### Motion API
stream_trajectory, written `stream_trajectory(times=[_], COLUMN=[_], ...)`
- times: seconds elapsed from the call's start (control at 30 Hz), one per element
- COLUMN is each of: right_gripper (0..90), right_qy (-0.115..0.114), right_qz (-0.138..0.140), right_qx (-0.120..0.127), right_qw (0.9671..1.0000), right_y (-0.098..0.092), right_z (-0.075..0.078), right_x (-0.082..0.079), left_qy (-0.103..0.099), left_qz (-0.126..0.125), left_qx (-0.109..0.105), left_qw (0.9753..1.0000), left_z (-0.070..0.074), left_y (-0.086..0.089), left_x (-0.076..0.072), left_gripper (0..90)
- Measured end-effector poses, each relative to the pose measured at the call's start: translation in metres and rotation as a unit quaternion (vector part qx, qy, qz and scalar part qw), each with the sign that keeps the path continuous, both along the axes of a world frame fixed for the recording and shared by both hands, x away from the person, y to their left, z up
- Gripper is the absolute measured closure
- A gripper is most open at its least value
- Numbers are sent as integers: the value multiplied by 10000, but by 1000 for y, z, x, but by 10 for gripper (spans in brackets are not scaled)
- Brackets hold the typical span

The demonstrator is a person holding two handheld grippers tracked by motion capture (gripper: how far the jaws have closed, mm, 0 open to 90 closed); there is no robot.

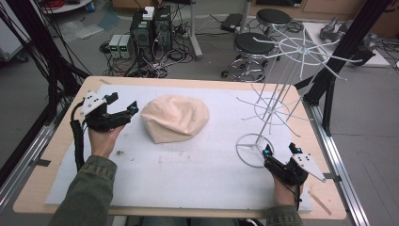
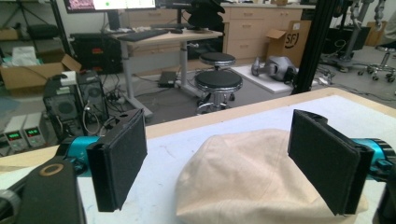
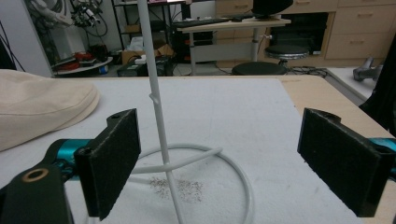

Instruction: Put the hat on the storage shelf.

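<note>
Cream cap (image 1: 175, 117) lying crown-up on white mat (image 1: 188, 174), left of centre, touched by nothing. Left gripper (image 1: 123, 112) just beside its left edge, jaws spread wide and empty, cap between and beyond them in the left gripper view. Right gripper (image 1: 280, 154) at white wire rack (image 1: 282, 84) (round base ring just ahead), jaws wide apart, clasping nothing. Wooden table (image 1: 61, 141) beneath.

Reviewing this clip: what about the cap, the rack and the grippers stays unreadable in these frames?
- Cap: its underside and any brim, hidden beneath its own crown in the high view.
- Wire rack: arms cut off by the top edge in the right gripper view.
- Left gripper: jaw gap too small to judge in the high view.
</note>
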State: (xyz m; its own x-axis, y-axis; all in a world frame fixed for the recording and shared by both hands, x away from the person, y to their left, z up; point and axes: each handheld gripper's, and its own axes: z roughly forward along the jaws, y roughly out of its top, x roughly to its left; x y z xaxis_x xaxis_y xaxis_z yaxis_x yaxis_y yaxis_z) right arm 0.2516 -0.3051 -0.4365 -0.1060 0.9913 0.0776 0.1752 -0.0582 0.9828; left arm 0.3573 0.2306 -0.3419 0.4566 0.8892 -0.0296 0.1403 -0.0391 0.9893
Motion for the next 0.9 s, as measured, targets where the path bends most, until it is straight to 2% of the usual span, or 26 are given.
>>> stream_trajectory(times=[0.1, 0.33, 0.57, 0.67, 0.9], right_gripper=[123, 123, 123, 123, 123], right_qy=[1, -16, -6, -4, -3], right_qz=[6, 25, 42, 57, 103], right_qx=[12, 23, 23, 23, -4], right_qw=[10000, 10000, 10000, 10000, 9999], right_y=[0, 0, 0, 0, 1], right_z=[0, 0, 0, 0, 0], right_x=[0, 0, -1, 0, 0], left_qy=[-55, -37, 112, 222, 373], left_qz=[-50, -241, -474, -574, -795], left_qx=[-67, 17, 124, 214, 280], left_qw=[10000, 9997, 9987, 9979, 9957], left_z=[5, 14, 13, 12, 8], left_y=[-9, -28, -49, -60, -85], left_x=[5, 17, 29, 35, 47], left_gripper=[217, 208, 208, 212, 221])
